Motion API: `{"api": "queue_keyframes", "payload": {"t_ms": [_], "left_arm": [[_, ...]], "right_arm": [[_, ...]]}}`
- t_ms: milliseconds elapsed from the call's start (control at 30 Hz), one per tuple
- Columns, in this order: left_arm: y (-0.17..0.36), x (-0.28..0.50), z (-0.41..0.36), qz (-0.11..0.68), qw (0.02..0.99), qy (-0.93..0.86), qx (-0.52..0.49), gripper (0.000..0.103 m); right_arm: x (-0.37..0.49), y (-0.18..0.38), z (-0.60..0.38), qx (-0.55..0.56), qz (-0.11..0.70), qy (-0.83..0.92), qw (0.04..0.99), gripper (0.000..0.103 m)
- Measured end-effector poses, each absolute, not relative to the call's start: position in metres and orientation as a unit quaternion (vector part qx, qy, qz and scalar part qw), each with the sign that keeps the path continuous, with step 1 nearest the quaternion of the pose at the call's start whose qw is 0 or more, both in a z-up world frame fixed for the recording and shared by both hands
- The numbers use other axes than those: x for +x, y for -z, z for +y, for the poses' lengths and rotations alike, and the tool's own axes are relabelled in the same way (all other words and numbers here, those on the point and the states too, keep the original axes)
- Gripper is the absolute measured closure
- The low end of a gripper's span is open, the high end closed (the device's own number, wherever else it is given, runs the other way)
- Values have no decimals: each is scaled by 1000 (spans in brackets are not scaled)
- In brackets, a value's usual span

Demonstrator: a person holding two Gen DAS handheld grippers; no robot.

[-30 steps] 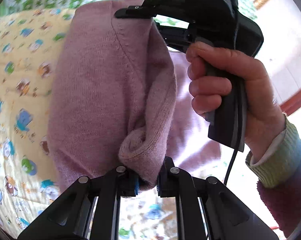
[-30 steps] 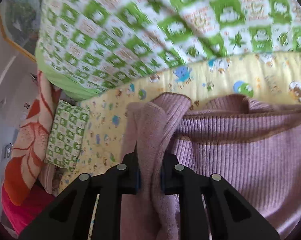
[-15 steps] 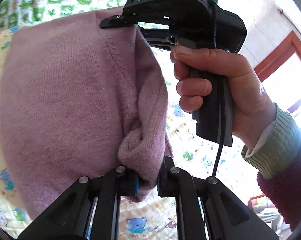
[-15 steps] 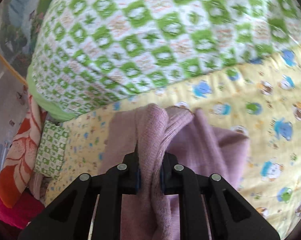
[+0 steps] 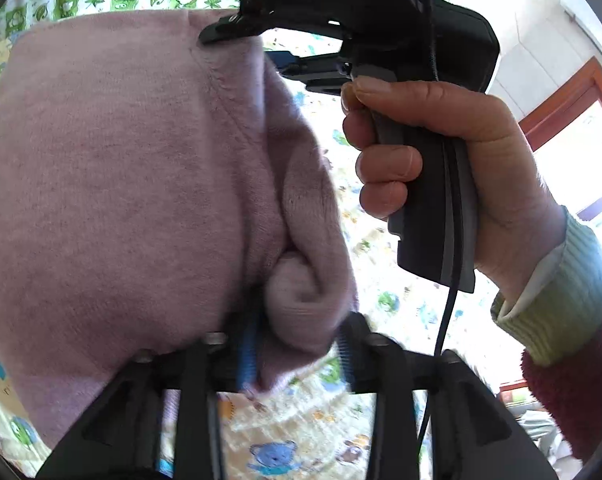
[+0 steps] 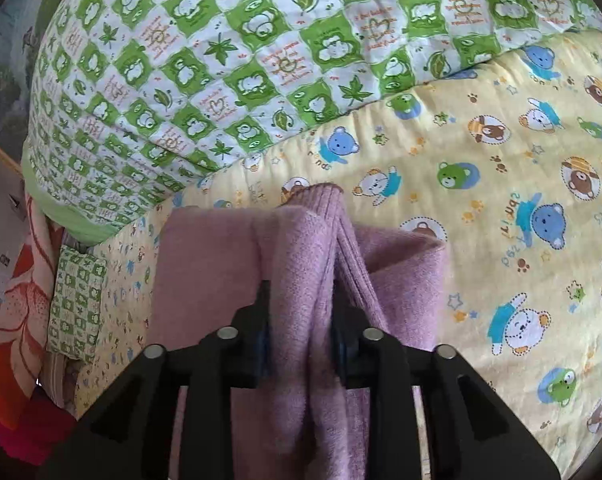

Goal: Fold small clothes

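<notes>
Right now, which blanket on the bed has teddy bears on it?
The yellow blanket has the teddy bears, blue, brown and green ones. The other blanket behind it is green and white squares with leaves and hearts. The purple sweater hangs above the yellow one.
</notes>
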State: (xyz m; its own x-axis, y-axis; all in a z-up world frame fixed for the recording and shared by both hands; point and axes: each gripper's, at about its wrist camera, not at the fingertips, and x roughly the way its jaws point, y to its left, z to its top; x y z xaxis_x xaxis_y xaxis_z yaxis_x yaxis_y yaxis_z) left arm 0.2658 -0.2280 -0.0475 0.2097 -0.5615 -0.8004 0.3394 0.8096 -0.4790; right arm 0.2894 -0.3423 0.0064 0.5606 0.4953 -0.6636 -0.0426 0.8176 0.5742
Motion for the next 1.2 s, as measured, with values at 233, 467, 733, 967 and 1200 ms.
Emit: {"api": "queue_keyframes", "payload": {"t_ms": [233, 467, 733, 967, 1200], "left_arm": [[30, 234, -204, 543, 778, 300, -98, 44], [26, 224, -145, 547, 787, 259, -120, 39], [24, 242, -82, 547, 800, 175, -174, 36], [45, 262, -54, 566, 787, 141, -203, 34], [57, 271, -68, 577, 781, 149, -185, 34]], "right_arm": [[242, -27, -364, 262, 409, -119, 866, 51], [188, -40, -360, 288, 388, -141, 864, 49], [158, -15, -327, 263, 426, -158, 851, 49], [159, 12, -322, 261, 453, -152, 839, 52], [154, 9, -327, 273, 448, -152, 838, 92]]}}
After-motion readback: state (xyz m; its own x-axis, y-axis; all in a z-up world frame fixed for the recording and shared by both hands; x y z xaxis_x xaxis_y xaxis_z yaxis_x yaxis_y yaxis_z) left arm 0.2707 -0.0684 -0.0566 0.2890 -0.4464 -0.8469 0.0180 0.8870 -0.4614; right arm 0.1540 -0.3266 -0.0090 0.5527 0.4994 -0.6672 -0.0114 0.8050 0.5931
